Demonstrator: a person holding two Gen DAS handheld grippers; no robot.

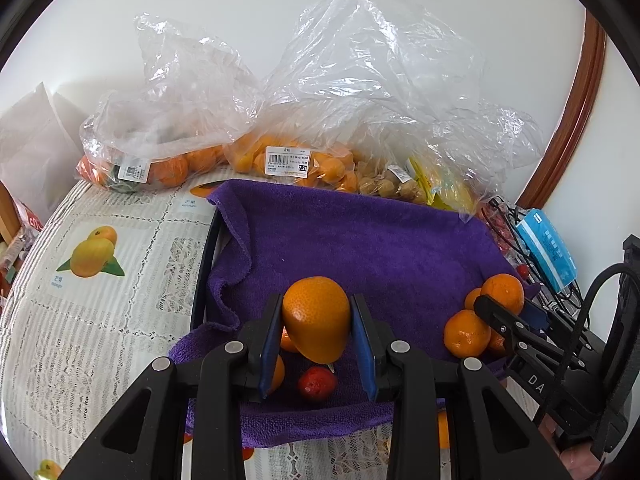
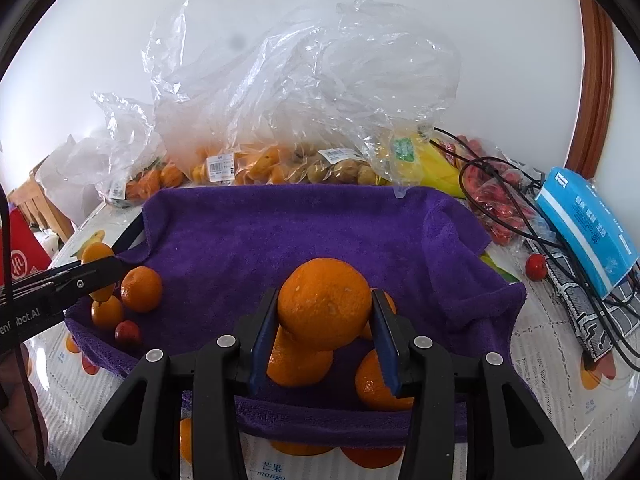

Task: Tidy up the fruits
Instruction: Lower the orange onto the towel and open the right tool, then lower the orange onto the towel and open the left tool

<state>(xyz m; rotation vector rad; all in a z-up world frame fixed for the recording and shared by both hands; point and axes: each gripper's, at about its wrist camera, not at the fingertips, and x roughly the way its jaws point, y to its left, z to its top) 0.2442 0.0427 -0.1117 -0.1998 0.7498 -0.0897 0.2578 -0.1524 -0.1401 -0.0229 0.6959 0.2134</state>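
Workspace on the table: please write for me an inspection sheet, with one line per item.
Surface: table under a white lace-pattern tablecloth printed with fruit pictures; a purple towel lines a dark tray.
Job's things: loose round orange tangerines and a small red fruit on the towel.
Clutter: clear plastic bags of fruit behind the tray, blue tissue pack.
Grippers: left claw shut on an orange tangerine; right claw shut on another orange tangerine.
Cables: black cables beside the tissue pack.
Surroundings: white wall, brown wooden frame.
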